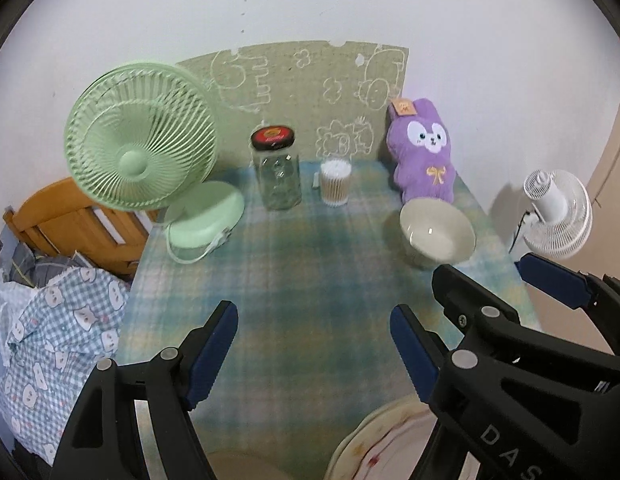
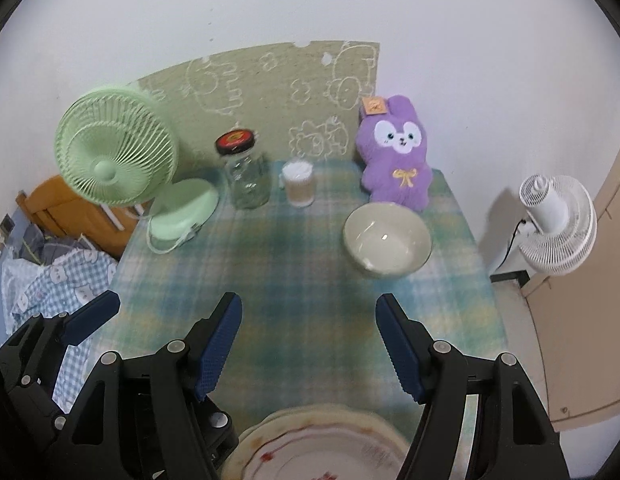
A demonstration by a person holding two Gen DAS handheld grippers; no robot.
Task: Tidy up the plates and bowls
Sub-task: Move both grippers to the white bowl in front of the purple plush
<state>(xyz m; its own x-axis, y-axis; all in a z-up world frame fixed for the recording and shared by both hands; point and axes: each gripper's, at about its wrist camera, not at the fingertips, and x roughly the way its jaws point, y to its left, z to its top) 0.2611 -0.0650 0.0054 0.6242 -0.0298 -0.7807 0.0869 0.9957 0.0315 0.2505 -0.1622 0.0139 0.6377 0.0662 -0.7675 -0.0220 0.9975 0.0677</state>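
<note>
A cream bowl (image 1: pixel 438 232) (image 2: pixel 388 240) stands upright and empty on the plaid tablecloth (image 1: pixel 301 264) (image 2: pixel 293 264), at the right in front of a purple plush. A cream plate with a wavy rim and red pattern (image 1: pixel 382 440) (image 2: pixel 322 444) lies at the table's near edge, below the grippers. My left gripper (image 1: pixel 312 316) hangs open above the cloth with nothing between its blue pads. My right gripper (image 2: pixel 308 302) is open and empty too, above the plate's far side. Each gripper shows in the other's view: the right gripper (image 1: pixel 484 268), and a left finger (image 2: pixel 93 314).
Along the back stand a green desk fan (image 1: pixel 141 152) (image 2: pixel 113 148), a glass jar with a red-black lid (image 1: pixel 277 172) (image 2: pixel 245 176), a cotton swab cup (image 1: pixel 334 182) (image 2: pixel 297 184) and the purple plush (image 1: pixel 424 148) (image 2: pixel 398 152). A white fan (image 2: pixel 556 224) stands off the table's right edge; checked bedding (image 1: pixel 57 340) lies left.
</note>
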